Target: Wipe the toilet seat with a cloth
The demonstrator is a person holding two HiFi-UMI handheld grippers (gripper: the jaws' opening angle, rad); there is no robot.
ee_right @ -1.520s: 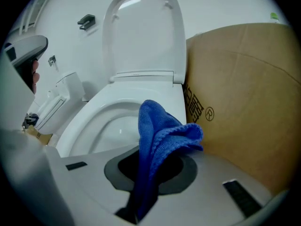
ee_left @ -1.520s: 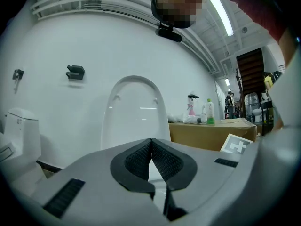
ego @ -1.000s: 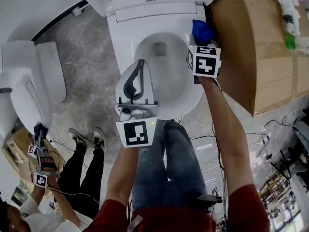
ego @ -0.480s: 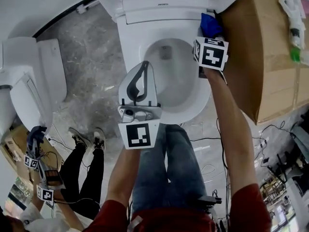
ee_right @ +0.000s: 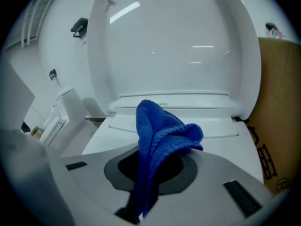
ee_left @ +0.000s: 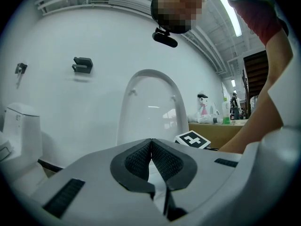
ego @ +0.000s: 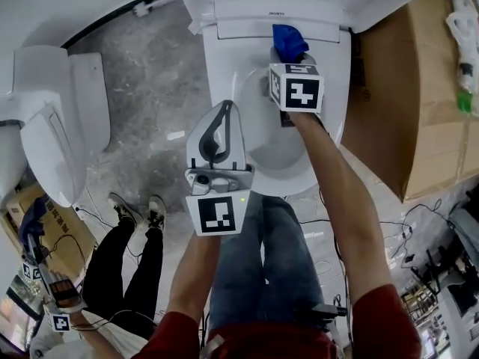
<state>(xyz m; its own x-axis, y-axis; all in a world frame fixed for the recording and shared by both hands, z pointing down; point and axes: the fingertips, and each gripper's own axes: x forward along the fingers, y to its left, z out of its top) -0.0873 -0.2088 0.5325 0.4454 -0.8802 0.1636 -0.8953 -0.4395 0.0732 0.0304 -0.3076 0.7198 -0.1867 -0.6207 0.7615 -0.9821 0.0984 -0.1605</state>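
The white toilet seat (ego: 222, 73) rings the bowl, and the lid (ee_right: 174, 46) stands raised behind it. My right gripper (ego: 288, 57) is shut on a blue cloth (ego: 288, 42), which rests on the back of the seat by the hinge. In the right gripper view the cloth (ee_right: 162, 131) bunches up between the dark pads and hides the fingertips. My left gripper (ego: 221, 111) hovers over the front left of the bowl. Its jaws are shut and empty, the pads (ee_left: 141, 157) meeting in the left gripper view.
A big cardboard box (ego: 404, 88) stands close to the toilet's right side, with a spray bottle (ego: 464, 51) on top. A second white toilet (ego: 52, 118) is at the left. Another person (ego: 127, 245) stands at the lower left. Cables (ego: 419, 223) lie on the floor at the right.
My right gripper has carried the blue cloth from the right side of the seat round to its back, near the hinge. The left gripper has stayed shut over the bowl's front.
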